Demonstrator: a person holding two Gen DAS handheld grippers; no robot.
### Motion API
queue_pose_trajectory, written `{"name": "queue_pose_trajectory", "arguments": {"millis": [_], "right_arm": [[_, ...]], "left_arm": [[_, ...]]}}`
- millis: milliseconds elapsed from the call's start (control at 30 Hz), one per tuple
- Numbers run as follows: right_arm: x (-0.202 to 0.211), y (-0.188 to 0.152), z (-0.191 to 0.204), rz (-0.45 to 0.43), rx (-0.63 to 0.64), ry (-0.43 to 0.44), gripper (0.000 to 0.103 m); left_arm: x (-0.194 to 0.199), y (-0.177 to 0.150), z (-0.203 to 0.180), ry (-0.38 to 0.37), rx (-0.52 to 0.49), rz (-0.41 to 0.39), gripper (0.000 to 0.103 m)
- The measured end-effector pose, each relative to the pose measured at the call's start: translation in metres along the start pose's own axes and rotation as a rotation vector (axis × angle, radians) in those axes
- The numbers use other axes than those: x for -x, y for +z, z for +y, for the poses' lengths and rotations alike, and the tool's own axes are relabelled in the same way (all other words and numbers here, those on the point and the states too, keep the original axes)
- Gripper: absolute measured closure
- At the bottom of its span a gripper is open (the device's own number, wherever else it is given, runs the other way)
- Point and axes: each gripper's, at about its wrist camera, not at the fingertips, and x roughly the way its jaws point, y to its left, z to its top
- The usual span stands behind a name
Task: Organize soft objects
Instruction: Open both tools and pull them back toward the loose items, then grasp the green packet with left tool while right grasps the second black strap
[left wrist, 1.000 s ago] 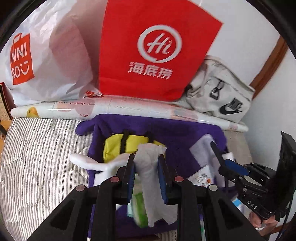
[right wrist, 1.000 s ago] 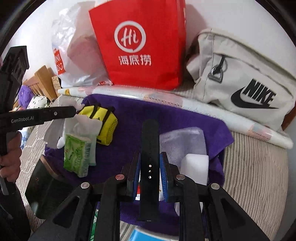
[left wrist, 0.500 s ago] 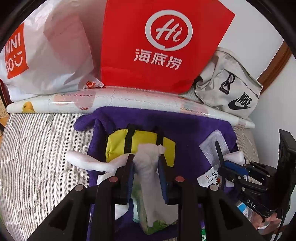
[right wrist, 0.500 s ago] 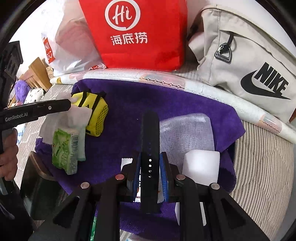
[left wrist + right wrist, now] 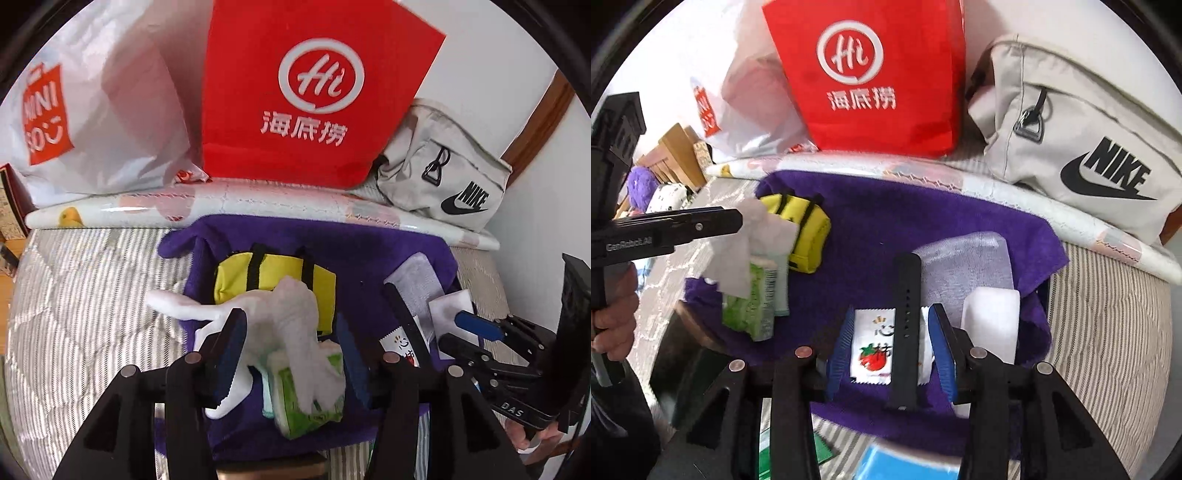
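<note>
Tissue [image 5: 295,314] spills from the green tissue pack [image 5: 306,391] on the purple towel [image 5: 369,258], between the wide-open left gripper [image 5: 291,354]. Right gripper [image 5: 892,347], spread too, straddles the black strap [image 5: 905,325] lying free.

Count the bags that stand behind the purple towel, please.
3: the white Miniso plastic bag at left, the red paper bag in the middle, the beige Nike bag at right. Others may be hidden behind them.

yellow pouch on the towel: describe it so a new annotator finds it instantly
Start at the red Haidilao paper bag against the wall, then drop to the purple towel spread in front of it. The yellow pouch lies near the towel's far left corner, just behind the green tissue pack; it is the only yellow item, crossed by two black straps.
</note>
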Motion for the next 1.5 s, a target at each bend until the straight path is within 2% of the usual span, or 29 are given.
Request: {"name": "queue_pose_trajectory", "arguments": {"millis": [200,300,533,767,1033,1133,1400,1500], "right_arm": [[0.039,-0.015,0.013,-0.085,0.012,-0.034,0.061],[0.056,-0.027,0.021,-0.106,0.008,-0.021,0.061],[0.101,-0.073,0.043,-0.17,0.019,-0.007,0.061],[0.125,-0.129,0.064,-0.16,0.033,0.046,0.061],[0.127,-0.203,0.087,-0.117,0.08,0.054,0.061],[0.112,-0.223,0.087,-0.075,0.062,0.061,0.061],[0.071,-0.243,0.078,-0.019,0.038,0.008,0.062],[0.057,-0.245,0.077,-0.003,0.049,-0.032,0.068]], "left_arm": [[0.045,-0.017,-0.002,-0.004,0.003,-0.11,0.054],[0.07,-0.031,-0.006,-0.005,-0.004,-0.159,0.054],[0.101,-0.074,-0.022,-0.036,-0.033,-0.097,0.054],[0.125,-0.134,-0.032,-0.06,-0.045,-0.099,0.054],[0.13,-0.187,-0.03,-0.083,-0.028,-0.073,0.054],[0.128,-0.201,-0.03,-0.078,-0.038,-0.063,0.054],[0.12,-0.226,-0.024,-0.063,-0.055,-0.038,0.054],[0.116,-0.23,-0.024,-0.049,-0.059,-0.042,0.054]]}}
